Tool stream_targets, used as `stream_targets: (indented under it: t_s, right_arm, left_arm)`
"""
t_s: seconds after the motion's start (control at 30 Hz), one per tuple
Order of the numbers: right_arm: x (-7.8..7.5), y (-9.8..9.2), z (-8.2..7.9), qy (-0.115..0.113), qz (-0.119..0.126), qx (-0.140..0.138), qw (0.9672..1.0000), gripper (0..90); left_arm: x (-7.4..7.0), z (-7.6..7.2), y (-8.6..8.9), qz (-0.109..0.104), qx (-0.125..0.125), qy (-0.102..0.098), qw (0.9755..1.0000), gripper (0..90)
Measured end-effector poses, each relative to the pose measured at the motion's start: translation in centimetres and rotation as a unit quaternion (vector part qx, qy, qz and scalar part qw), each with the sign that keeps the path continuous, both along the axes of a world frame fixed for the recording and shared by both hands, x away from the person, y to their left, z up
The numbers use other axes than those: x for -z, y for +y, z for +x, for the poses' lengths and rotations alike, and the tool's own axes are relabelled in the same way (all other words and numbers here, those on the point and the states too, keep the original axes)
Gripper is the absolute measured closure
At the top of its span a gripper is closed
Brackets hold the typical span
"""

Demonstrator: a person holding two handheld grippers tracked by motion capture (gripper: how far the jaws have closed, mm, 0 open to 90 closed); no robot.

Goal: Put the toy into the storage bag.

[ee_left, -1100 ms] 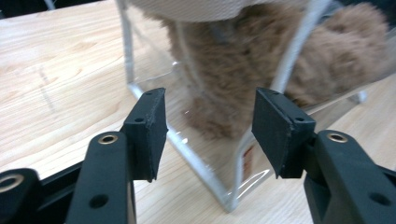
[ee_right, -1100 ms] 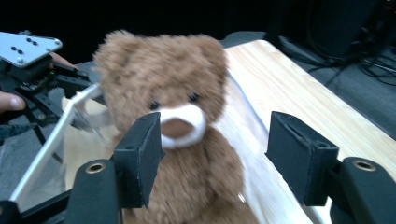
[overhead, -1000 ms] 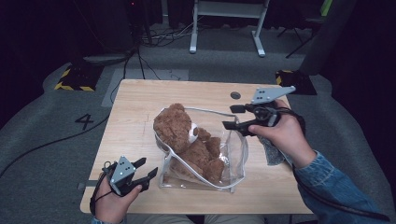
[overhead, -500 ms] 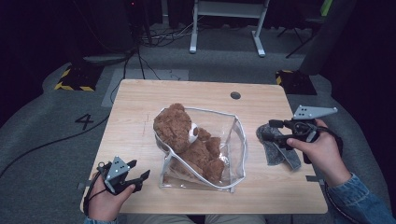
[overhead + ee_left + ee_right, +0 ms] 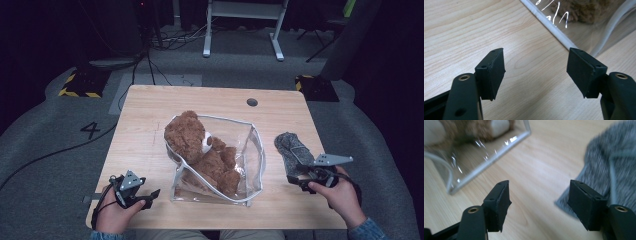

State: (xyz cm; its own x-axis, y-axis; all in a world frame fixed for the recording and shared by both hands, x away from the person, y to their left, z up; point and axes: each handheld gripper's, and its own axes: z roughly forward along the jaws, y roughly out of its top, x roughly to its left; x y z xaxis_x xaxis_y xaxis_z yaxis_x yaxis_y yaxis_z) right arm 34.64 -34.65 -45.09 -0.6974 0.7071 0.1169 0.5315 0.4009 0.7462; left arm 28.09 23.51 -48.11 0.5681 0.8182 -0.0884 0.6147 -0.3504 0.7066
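**Both tongs open beside a bagged teddy bear**

Brown teddy bear (image 5: 200, 150) lying inside a clear plastic zip bag (image 5: 250, 165) at mid-bench (image 5: 150, 115), head poking out of the bag's open mouth. Left tongs (image 5: 536, 72) near the bench's front left corner, jaws just widened, nothing between them, bag's white edge just ahead. Right tongs (image 5: 540, 202) low at the right, jaws wide and empty, just beside a grey knitted sock (image 5: 292, 152) lying right of the bag.
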Motion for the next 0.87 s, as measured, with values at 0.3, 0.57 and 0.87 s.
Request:
stream_targets:
  t_s: [0.3,0.57,0.87]
  right_arm:
    - [4.1,-1.5,-1.6,-0.020,-0.022,0.031,0.9991,33.1]
    - [5.2,-1.5,-1.9,-0.039,-0.043,0.040,0.9975,25.4]
    - [5.3,-1.5,-1.7,-0.040,-0.044,0.046,0.9972,21.7]
  left_arm:
    - [0.9,0.3,0.1,0.013,0.000,-0.001,0.9999,30.2]
    - [1.8,0.6,0.4,0.020,-0.014,-0.005,0.9997,25.7]
    - [2.2,1.0,0.3,0.031,-0.023,-0.005,0.9992,19.2]
